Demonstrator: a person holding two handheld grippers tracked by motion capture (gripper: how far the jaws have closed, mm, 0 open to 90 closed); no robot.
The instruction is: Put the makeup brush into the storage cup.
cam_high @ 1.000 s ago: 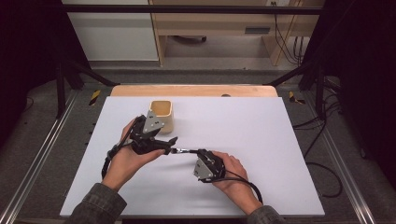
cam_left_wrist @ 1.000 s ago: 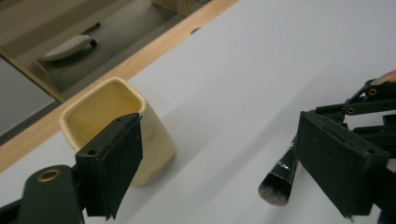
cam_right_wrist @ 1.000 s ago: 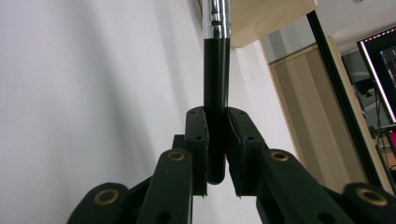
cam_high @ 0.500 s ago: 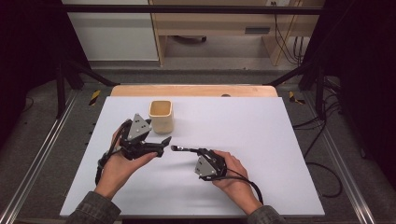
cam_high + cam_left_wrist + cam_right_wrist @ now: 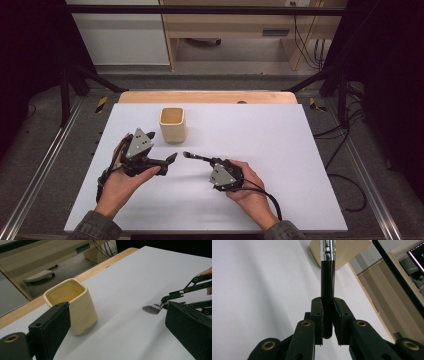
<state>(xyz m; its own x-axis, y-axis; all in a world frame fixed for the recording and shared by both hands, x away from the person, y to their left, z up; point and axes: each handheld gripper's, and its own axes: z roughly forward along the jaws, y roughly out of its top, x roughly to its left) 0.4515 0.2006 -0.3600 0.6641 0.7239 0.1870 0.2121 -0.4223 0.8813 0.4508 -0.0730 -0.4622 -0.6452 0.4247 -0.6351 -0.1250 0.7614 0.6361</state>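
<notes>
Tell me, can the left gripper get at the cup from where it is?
Probably yes. The left gripper has just been opening, with nothing between its jaws, and the cup stands upright just beyond it on bare table. The right gripper, shut on a brush, sits off to the side.

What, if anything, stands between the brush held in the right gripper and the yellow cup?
Nothing visible does: bare white table lies between the brush in the right gripper and the yellow cup; the open left gripper sits off to the side.

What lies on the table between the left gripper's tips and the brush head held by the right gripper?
Nothing: in the high view, bare white table separates the left gripper from the brush.
</notes>
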